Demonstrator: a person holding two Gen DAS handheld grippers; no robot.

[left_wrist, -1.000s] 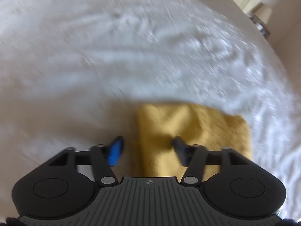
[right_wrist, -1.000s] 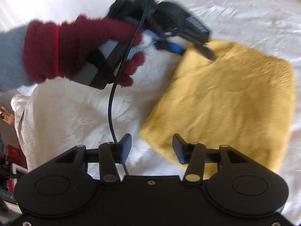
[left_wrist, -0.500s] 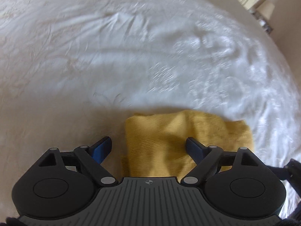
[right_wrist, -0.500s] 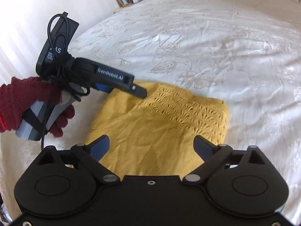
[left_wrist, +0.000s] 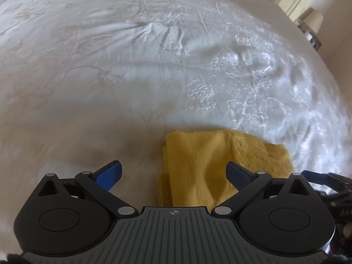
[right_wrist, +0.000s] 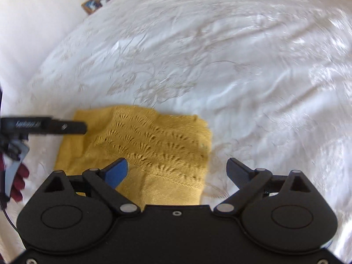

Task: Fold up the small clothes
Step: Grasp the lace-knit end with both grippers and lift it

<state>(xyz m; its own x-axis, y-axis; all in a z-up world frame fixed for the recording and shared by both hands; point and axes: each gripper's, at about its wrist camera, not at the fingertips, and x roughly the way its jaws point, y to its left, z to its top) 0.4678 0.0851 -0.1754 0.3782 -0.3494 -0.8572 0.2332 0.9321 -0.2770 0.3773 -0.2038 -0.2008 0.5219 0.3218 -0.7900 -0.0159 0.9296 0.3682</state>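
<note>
Blue-padded, the left gripper (left_wrist: 173, 171) and right gripper (right_wrist: 178, 171) both gape wide and empty, angled down above the folded yellow knit garment (right_wrist: 154, 145), which lies flat on the white embroidered bedspread (right_wrist: 220, 55).

Yellow garment (right_wrist: 154, 145): matt openwork knit; bedspread (left_wrist: 154, 66): glossy, seemingly embroidered cloth.
</note>
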